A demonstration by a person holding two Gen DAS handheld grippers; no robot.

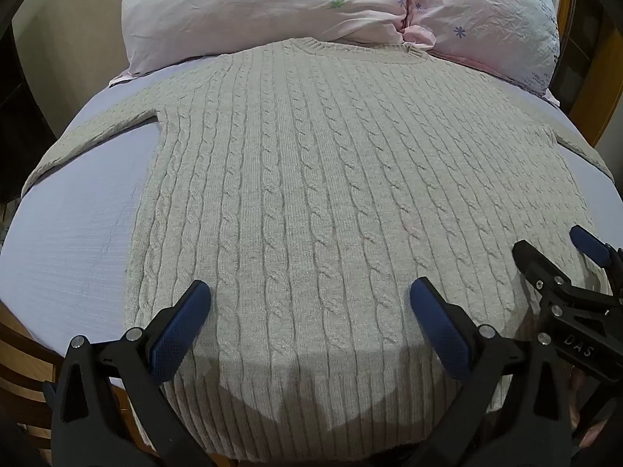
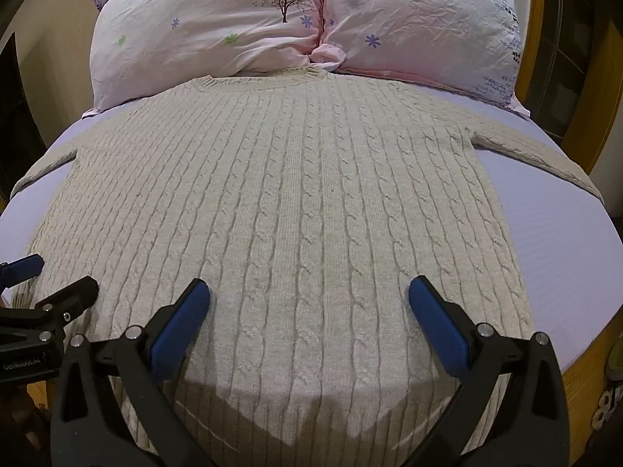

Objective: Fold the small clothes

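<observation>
A cream cable-knit sweater (image 1: 311, 179) lies flat and spread out on a lavender bed sheet (image 1: 78, 241), collar at the far end, both sleeves stretched out to the sides. It also fills the right wrist view (image 2: 296, 202). My left gripper (image 1: 310, 299) is open and empty, hovering over the sweater's lower part near the hem. My right gripper (image 2: 309, 297) is open and empty too, over the hem a little to the right. Each gripper shows at the edge of the other's view: the right one (image 1: 560, 264) and the left one (image 2: 50, 284).
Two pink floral pillows (image 1: 272, 7) (image 2: 420, 27) lie at the head of the bed behind the collar. A wooden bed frame (image 2: 584, 373) edges the mattress at the right. Bare sheet (image 2: 564, 241) lies on both sides of the sweater.
</observation>
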